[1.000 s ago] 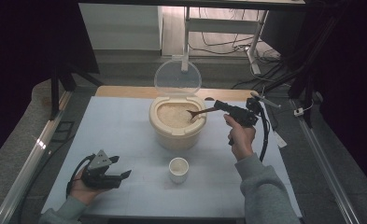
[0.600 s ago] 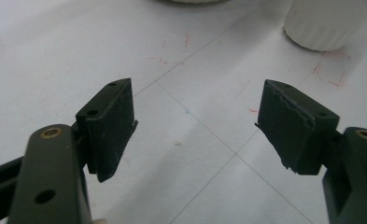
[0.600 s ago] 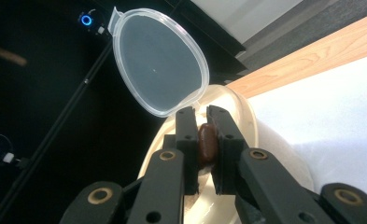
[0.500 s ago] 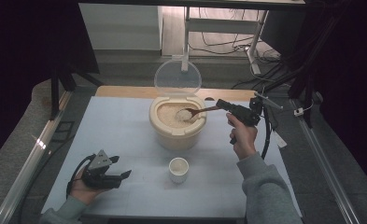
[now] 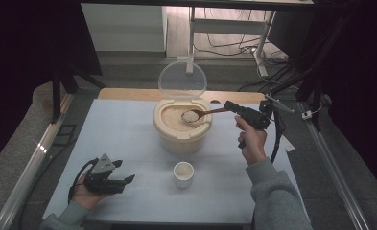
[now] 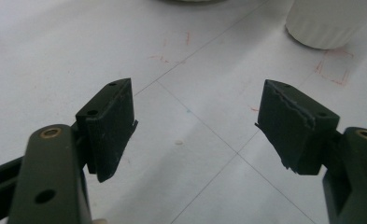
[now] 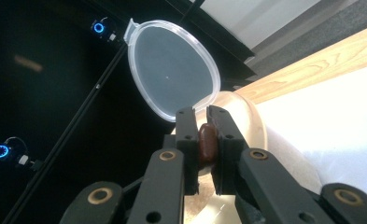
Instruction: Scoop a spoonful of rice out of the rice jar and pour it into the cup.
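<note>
A cream container (image 5: 181, 139) full of rice stands mid-table, its clear lid (image 5: 182, 82) hinged upright behind it. My right gripper (image 5: 227, 106) is shut on the handle of a brown wooden spoon (image 5: 206, 113); the spoon's bowl carries a heap of rice just above the container. The right gripper view shows that handle (image 7: 207, 143) squeezed between the two jaws, with the lid (image 7: 172, 70) beyond. A small white cup (image 5: 183, 174) sits in front of the container. My left gripper (image 5: 128, 180) rests on the table at the near left, open with nothing in it. The cup (image 6: 328, 21) appears beyond its jaws.
A pale blue mat (image 5: 128, 139) covers the table, with a wooden strip (image 5: 128, 94) along the far edge. Metal rails (image 5: 28, 167) run down both sides. A black cable (image 5: 276, 139) hangs from the right gripper. Table legs and cords lie on the floor beyond.
The right gripper has tilted the spoon up, and its bowl now sits raised with rice on it. The left hand has stayed still.
</note>
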Motion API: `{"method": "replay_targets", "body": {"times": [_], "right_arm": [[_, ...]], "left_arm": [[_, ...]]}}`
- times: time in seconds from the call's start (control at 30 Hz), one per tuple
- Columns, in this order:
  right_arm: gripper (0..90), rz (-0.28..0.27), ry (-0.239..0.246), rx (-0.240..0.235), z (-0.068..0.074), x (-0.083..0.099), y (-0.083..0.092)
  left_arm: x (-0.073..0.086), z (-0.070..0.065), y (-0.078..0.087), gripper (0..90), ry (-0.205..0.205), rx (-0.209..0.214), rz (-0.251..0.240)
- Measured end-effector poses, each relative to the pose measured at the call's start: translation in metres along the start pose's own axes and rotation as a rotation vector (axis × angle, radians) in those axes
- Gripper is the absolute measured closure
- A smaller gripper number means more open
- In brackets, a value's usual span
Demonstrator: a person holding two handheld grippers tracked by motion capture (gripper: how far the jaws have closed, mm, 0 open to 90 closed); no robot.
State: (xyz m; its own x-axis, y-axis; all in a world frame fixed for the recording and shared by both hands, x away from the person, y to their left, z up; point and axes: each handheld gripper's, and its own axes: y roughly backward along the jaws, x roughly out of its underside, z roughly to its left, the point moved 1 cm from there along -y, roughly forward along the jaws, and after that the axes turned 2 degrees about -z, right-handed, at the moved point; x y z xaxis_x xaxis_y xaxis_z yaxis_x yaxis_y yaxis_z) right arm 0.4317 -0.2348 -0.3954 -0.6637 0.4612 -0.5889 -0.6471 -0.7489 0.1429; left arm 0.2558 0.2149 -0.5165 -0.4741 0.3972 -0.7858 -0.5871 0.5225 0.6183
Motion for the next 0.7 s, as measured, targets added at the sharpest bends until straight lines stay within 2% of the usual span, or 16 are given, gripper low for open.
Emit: {"method": "replay_targets", "body": {"times": [0.2,0.43,0.7], "right_arm": [[83.0,0.001,0.011,-0.019,0.006,0.0,0.004],[83.0,0.005,0.008,-0.026,0.006,-0.001,0.009],[83.0,0.025,0.011,-0.054,0.01,0.006,0.018]], "left_arm": [[0.0,0.001,-0.001,26.7,0.001,-0.002,0.005],[0.0,0.001,-0.001,26.7,0.002,-0.002,0.006],[0.001,0.002,-0.001,26.7,0.007,-0.003,0.006]]}}
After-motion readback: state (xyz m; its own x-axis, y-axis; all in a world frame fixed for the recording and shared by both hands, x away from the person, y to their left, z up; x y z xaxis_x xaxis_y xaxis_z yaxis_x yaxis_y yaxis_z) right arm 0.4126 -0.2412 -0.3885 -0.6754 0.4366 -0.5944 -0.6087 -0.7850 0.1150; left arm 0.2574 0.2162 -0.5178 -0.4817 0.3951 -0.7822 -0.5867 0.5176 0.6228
